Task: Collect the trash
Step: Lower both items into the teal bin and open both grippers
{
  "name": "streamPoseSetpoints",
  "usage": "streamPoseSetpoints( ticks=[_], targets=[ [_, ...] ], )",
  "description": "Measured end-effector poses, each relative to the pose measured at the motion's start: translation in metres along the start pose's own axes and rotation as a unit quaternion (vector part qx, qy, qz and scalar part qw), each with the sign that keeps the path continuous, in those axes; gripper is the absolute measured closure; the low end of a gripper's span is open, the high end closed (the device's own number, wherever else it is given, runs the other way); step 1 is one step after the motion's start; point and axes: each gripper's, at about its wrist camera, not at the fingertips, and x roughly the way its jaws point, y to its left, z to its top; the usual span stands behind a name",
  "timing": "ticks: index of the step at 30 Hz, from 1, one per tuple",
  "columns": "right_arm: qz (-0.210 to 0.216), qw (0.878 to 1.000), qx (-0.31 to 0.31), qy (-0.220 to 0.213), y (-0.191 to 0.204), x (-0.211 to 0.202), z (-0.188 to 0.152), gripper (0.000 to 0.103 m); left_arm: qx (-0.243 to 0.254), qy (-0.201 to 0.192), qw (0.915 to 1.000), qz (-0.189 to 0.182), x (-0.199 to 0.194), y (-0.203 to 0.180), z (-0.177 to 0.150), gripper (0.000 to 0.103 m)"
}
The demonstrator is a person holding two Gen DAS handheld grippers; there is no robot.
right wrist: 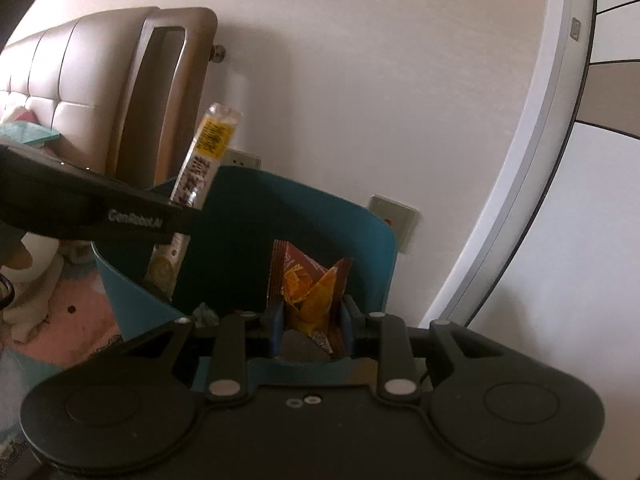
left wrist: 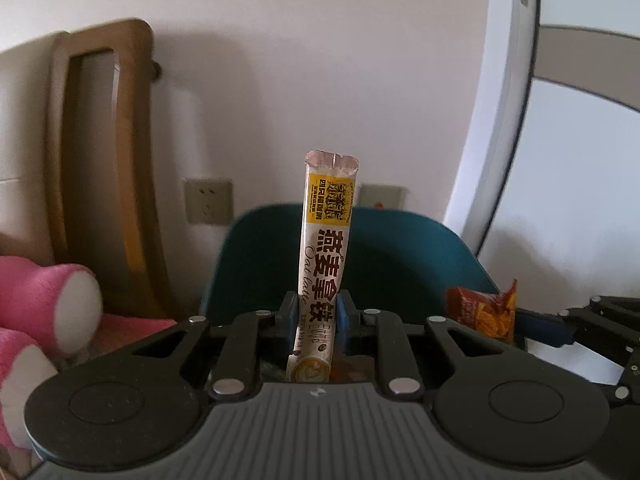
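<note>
Trash is in both your grippers above the bin [right wrist: 240,240]: the left gripper [left wrist: 318,320] pinches the sachet [left wrist: 326,248] low on its length, upright over the bin's near rim, and the right gripper [right wrist: 310,320] clamps the wrapper [right wrist: 308,288] near its crumpled base. Both look light, thin and slick, so they may cling to the pads when you let go.

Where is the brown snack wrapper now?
In the right wrist view, the brown snack wrapper sits centred between the right gripper pads, above the teal bin.
</note>
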Motion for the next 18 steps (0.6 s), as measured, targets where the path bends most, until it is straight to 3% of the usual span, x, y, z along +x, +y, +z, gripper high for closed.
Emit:
streamPoseSetpoints(
  ticks=[9, 15, 16, 17, 18],
  targets=[
    [-0.004, 1.0, -0.016, 0.001, 0.002, -0.001, 0.003, 0.072, 0.014, 0.037, 0.9992, 0.005, 0.012, -0.014, -0.005, 0.083],
    [-0.001, 1.0, -0.011, -0.011, 0.0, -0.008, 0.003, 0.052, 0.013, 0.044, 0.9989, 0.005, 0.012, -0.018, -0.008, 0.077],
    [-0.003, 1.0, -0.012, -0.011, 0.0, -0.009, 0.002, 0.051, 0.011, 0.045, 0.9989, 0.004, 0.011, -0.018, -0.008, 0.065],
    [-0.008, 1.0, -0.013, -0.012, 0.0, -0.009, 0.002, 0.051, 0.009, 0.044, 0.999, 0.003, 0.011, -0.018, -0.009, 0.042],
    [-0.011, 1.0, -0.014, -0.012, 0.0, -0.011, 0.001, 0.05, 0.008, 0.039, 0.9992, 0.004, 0.009, -0.018, -0.009, 0.031]
  ],
)
